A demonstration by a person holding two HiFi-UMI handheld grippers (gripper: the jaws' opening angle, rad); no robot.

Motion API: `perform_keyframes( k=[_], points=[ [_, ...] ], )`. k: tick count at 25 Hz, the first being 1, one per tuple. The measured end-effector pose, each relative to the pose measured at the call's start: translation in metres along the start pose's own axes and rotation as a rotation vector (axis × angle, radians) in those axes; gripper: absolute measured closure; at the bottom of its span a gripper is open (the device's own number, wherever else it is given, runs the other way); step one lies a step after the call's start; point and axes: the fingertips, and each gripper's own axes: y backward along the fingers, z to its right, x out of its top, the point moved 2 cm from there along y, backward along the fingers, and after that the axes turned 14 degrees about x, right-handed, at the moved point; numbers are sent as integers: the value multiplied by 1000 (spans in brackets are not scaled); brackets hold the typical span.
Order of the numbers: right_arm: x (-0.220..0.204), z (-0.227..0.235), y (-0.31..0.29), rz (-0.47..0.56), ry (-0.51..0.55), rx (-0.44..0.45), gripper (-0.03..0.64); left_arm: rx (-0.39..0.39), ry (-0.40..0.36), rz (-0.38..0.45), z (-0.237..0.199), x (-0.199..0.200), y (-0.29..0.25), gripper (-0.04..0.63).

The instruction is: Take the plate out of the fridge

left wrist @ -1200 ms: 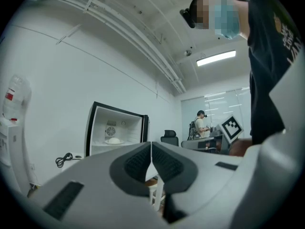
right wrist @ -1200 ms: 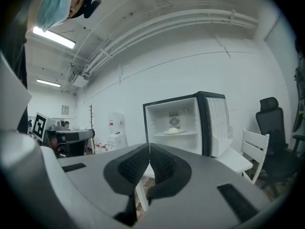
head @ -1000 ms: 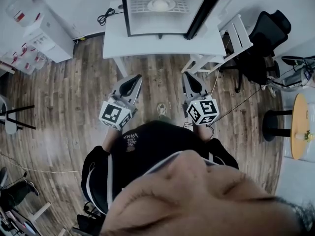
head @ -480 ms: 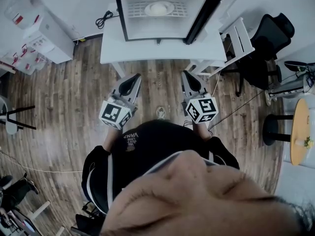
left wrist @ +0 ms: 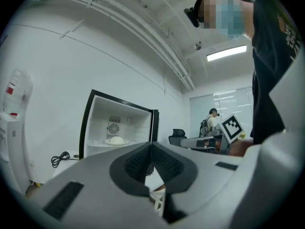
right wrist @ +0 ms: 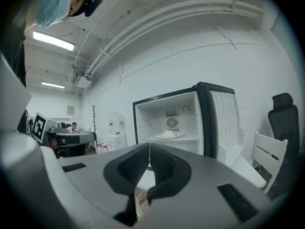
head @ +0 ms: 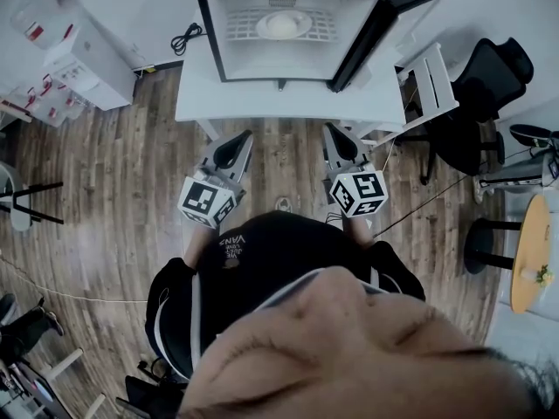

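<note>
A small black-framed fridge point(head: 208, 33) stands on a white table point(head: 279, 101), its door point(head: 389, 24) swung open to the right. On its wire shelf lies a white plate point(head: 284, 25) with a pale round lump on it, also visible as the plate point(left wrist: 116, 140) in the left gripper view and the plate point(right wrist: 168, 135) in the right gripper view. My left gripper point(head: 245, 136) and right gripper point(head: 328, 131) are side by side, level, short of the table's front edge, pointing at the fridge. The left gripper point(left wrist: 151, 145) and right gripper point(right wrist: 149, 145) are both shut and empty.
A water dispenser point(head: 74, 55) stands at the left wall. A black cable point(head: 183, 35) lies on the table's left end. A white chair point(head: 424, 72) and a black office chair point(head: 485, 81) are right of the table, a round yellow table point(head: 527, 251) further right. Wooden floor below.
Both grippers have moved forward towards the table and the fridge, which now sits lower and larger in the head view. Their jaws stay shut.
</note>
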Motion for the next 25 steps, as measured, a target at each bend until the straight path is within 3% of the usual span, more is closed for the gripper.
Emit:
perform_keyframes(
  k=[25],
  points=[
    [1,88,-34,-10,-15,112,604,85,-30,-19,13,-14,-79,577]
  ],
)
